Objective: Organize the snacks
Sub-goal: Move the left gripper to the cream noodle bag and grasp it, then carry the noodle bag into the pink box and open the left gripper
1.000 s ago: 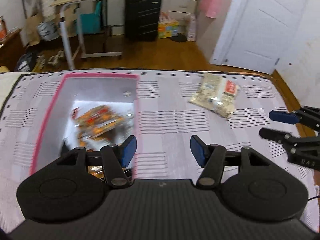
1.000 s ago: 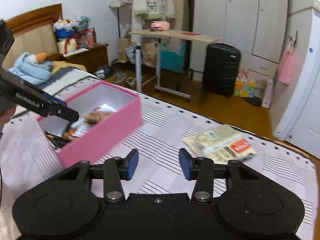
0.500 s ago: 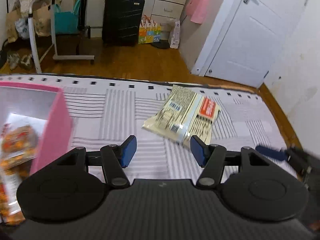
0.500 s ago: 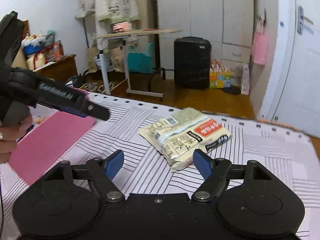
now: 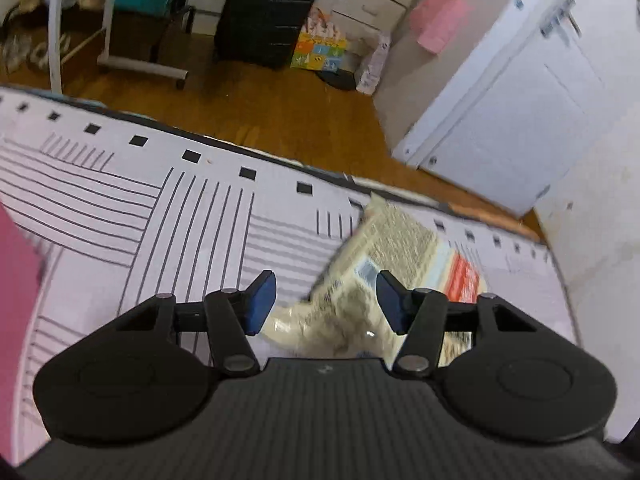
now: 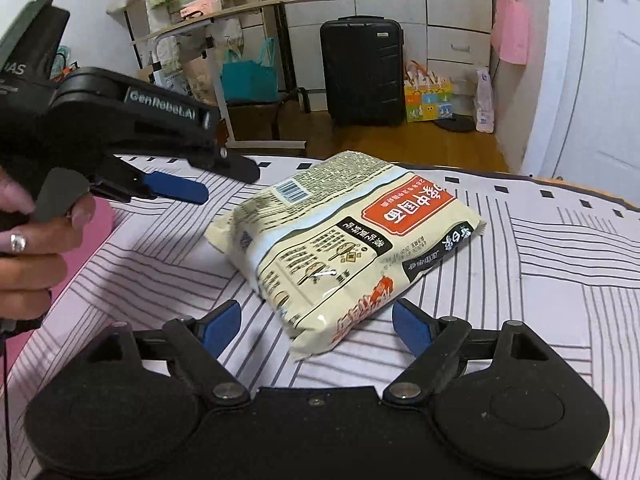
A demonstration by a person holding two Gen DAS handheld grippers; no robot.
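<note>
Cream plastic noodle packet (image 6: 340,236) lies flat on the striped bed cover (image 6: 560,280), near the foot edge, as both tools close in. The right tool (image 6: 316,326) straddles its near corner, released and wide; the left tool (image 5: 326,300) hangs released above it. A clean pinch probably needs one fingertip slid beneath the crinkly edge.

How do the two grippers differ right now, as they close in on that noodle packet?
The right gripper has the noodle packet between its open fingers, at the near corner. The left gripper is also open, but sits above the packet. The right fingers look spread wider than the left ones. Both have blue-tipped fingers and neither grips anything yet.
</note>
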